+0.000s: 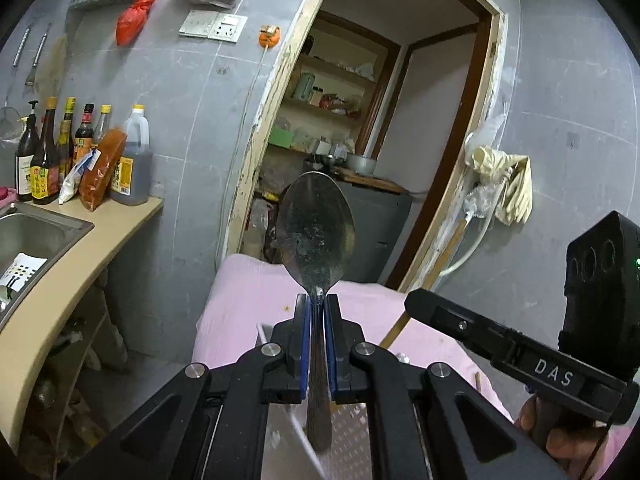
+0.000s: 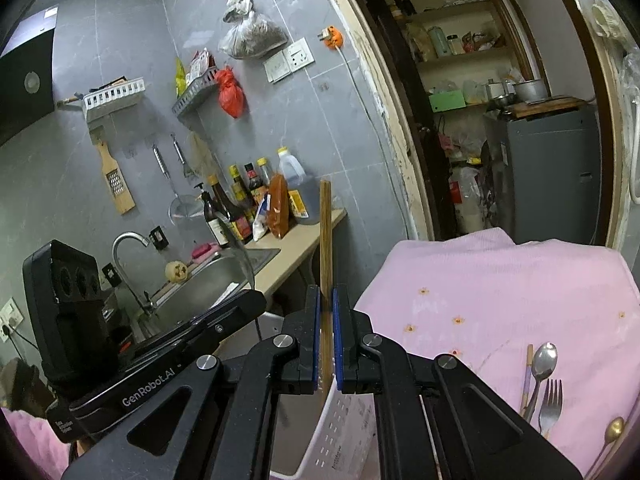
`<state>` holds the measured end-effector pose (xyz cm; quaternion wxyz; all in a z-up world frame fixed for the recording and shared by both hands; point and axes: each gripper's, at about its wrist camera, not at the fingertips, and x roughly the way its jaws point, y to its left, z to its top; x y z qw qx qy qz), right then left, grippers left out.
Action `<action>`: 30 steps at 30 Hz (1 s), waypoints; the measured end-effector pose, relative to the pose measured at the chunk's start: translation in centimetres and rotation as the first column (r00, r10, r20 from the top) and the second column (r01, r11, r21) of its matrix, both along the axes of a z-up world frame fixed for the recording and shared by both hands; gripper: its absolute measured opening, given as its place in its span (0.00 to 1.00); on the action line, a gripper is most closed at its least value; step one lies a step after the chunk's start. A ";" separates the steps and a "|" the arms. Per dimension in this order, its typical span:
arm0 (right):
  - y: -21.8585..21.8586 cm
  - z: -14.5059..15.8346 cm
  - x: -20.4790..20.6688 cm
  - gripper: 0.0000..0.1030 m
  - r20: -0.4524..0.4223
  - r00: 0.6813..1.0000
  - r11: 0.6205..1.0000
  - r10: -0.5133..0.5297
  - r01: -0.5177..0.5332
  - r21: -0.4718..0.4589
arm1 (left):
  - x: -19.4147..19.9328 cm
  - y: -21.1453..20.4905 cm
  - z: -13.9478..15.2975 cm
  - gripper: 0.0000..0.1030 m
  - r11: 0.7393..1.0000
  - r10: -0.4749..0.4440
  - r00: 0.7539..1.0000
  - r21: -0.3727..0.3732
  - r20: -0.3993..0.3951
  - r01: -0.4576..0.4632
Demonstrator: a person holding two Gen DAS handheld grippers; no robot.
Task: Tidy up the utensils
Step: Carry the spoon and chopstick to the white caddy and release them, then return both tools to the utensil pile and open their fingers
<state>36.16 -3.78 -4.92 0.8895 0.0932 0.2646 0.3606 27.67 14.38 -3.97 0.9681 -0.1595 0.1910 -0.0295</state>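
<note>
Hand-held gripper [image 1: 317, 312] over pink cloth [image 1: 248, 296], kitchen.

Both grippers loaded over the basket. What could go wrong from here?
1. The left gripper pinches the spoon low on its neck, with the heavy bowl up; it may pivot when lowered.
2. The right gripper grips the long chopstick mid-shaft; it could miss the white basket.
3. The grippers are close together and could collide.

- "DAS" in white letters stands on the black body of the right gripper [image 1: 412, 304], at four o'clock in the left wrist view.
- "GenRobot.AI" stands on the left gripper [image 2: 256, 304], at eight o'clock in the right wrist view.
- The bottle labels [image 1: 40, 178] are too small to read.
</note>
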 end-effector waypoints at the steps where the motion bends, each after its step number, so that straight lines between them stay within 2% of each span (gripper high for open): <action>1: 0.0 0.0 0.0 0.06 -0.004 1.000 1.000 0.001 -0.001 -0.003 | -0.1 0.0 0.0 0.07 1.000 -0.003 1.000 -0.001 -0.005 0.003; 4: -0.1 0.0 -0.1 0.07 -0.014 1.000 1.000 0.007 -0.007 -0.012 | -0.4 0.0 -0.1 0.07 1.000 -0.004 1.000 -0.008 -0.028 0.004; 6: -0.4 0.1 -0.1 0.13 -0.021 1.000 1.000 0.006 -0.007 -0.013 | -0.6 0.0 0.1 0.10 1.000 -0.001 0.999 0.001 -0.039 0.001; 8: -0.8 0.4 -0.3 0.26 -0.019 1.000 1.000 0.000 0.000 -0.001 | -0.9 -0.1 0.5 0.23 1.000 0.005 0.999 0.006 -0.041 -0.005; 11: -1.5 1.1 -0.4 0.26 -0.012 1.000 1.000 -0.017 0.017 0.014 | -1.5 0.0 1.0 0.43 1.000 0.018 1.000 0.001 -0.024 -0.018; 15: -3.0 2.1 -1.1 0.26 0.012 0.998 0.997 -0.066 0.066 0.029 | -2.2 0.0 2.0 0.47 0.999 0.034 0.999 -0.006 -0.009 -0.034; 22: -7.6 3.4 -3.0 0.61 0.072 0.971 0.974 -0.228 0.227 0.021 | -2.6 -2.2 4.1 0.83 0.997 0.055 0.998 0.060 0.028 -0.057; 26: -10.7 3.9 -4.4 0.79 0.123 0.933 0.939 -0.337 0.342 -0.021 | -2.8 -4.4 4.8 1.00 0.994 0.053 0.997 0.092 0.053 -0.058; 29: -12.9 4.1 -5.2 0.90 0.153 0.904 0.910 -0.400 0.412 -0.055 | -2.7 -6.2 5.0 1.00 0.991 0.050 0.996 0.120 0.067 -0.058; 30: -13.5 4.3 -5.3 0.90 0.159 0.897 0.902 -0.413 0.427 -0.063 | -2.6 -6.8 5.0 1.00 0.990 0.050 0.996 0.129 0.070 -0.059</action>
